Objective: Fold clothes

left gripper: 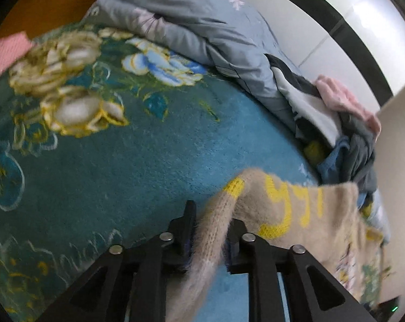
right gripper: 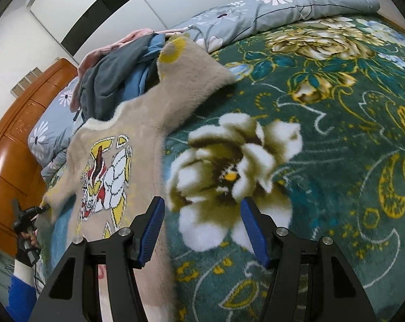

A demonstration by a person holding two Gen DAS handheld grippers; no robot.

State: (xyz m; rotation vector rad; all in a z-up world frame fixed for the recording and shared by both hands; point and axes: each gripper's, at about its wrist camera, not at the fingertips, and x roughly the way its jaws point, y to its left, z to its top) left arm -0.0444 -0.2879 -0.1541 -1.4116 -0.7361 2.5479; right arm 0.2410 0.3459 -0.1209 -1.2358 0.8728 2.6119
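A fuzzy beige sweater [right gripper: 138, 123] with a yellow, white and red cartoon figure lies spread on a teal flowered blanket [right gripper: 336, 139]. Its far sleeve reaches toward the clothes pile. In the left wrist view, my left gripper [left gripper: 213, 216] is shut on a beige sleeve [left gripper: 215, 241] that runs between its fingers, and the sweater body [left gripper: 296, 201] with yellow lettering hangs to the right. The right wrist view shows that same left gripper [right gripper: 42, 209], in a hand, at the sweater's left sleeve tip. My right gripper [right gripper: 202, 201] stands open above the blanket, its left pad over the sweater's side edge.
A heap of pink, grey and blue clothes [right gripper: 113, 69] [left gripper: 347, 134] sits behind the sweater. A grey flowered quilt [right gripper: 283, 8] [left gripper: 191, 26] lies bunched along the blanket's far side. An orange wooden bed end [right gripper: 11, 155] and a white wardrobe bound the bed.
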